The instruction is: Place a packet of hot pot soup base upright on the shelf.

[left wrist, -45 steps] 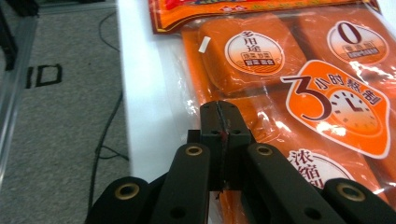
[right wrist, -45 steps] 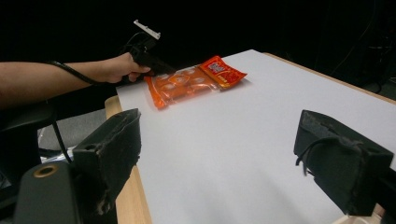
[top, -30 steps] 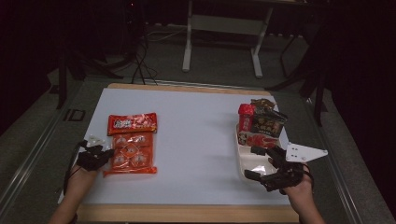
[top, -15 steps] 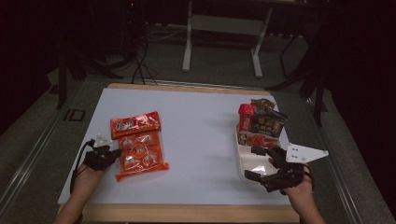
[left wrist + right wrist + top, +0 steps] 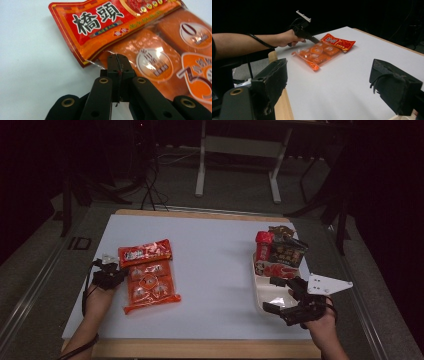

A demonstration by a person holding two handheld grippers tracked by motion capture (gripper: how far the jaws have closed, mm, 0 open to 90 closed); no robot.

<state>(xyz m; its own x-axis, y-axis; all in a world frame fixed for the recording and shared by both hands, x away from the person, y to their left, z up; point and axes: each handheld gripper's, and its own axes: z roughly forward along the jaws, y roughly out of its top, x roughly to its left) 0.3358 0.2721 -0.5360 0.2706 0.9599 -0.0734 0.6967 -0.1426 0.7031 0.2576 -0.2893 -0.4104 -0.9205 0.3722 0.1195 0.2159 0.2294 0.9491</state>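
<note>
At the left side of the white table (image 5: 210, 270) lies the orange snack bag (image 5: 148, 275), flat and slightly askew. The left gripper (image 5: 117, 62) has its jaws pressed together on the bag's clear edge (just under the red printed header). The right gripper (image 5: 278, 293) hovers with jaws spread wide and nothing between them, over the near end of a cream tray (image 5: 261, 292) holding other snack packs (image 5: 280, 252).
</note>
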